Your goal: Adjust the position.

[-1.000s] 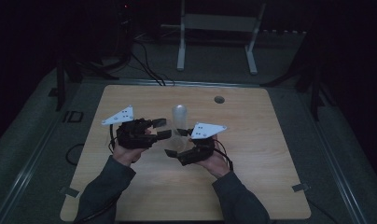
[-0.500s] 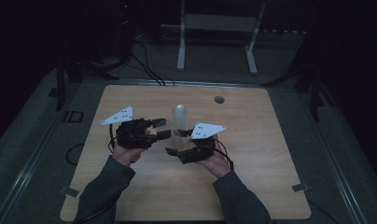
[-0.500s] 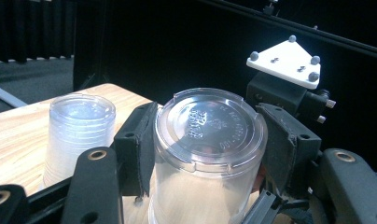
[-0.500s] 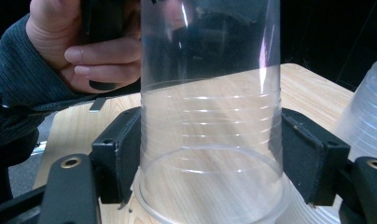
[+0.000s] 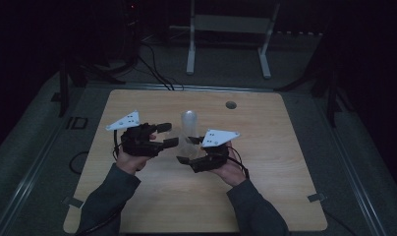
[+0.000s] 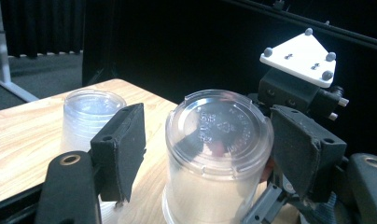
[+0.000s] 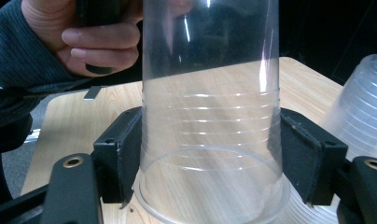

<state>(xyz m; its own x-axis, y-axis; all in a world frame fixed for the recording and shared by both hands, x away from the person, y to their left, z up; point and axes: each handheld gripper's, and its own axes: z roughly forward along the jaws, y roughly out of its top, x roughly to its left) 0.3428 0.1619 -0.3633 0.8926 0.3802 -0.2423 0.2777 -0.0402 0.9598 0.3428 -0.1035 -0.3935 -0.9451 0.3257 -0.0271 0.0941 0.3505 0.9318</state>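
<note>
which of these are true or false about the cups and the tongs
1. The right tongs grip the clear plastic cup near its rim. True; their jaws have just been closing on it.
2. The left tongs clamp that cup's base. False: their jaws have just been opening and stand apart from it.
3. The held cup is empty. True.
4. The stack of cups lies on its side. False: it stands base up on the wooden table.

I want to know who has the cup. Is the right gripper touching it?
Touching. In the right gripper view both black pads press the sides of the clear cup.
</note>
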